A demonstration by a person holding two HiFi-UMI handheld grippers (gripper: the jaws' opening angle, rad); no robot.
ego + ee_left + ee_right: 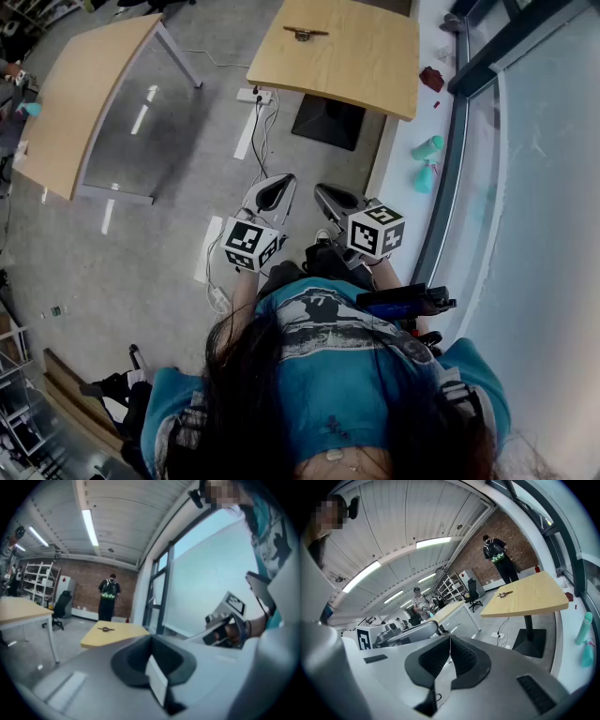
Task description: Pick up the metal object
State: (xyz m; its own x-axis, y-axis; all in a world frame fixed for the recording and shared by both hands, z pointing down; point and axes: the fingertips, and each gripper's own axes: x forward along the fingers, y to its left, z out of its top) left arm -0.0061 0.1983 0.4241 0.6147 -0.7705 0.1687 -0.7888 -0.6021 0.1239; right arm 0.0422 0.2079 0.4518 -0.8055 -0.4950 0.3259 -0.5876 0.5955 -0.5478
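Though empty, left claw (151, 639) and right claw (450, 638) fully closed.

We hold the left gripper (279, 186) and the right gripper (326, 194) side by side in front of our chest, pointing forward, each with its jaws together and nothing between them.

No legible text, label or number shows anywhere.

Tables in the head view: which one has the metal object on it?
The far table on the black pedestal, beside the window, holds the metal object; the left table stands on grey legs.
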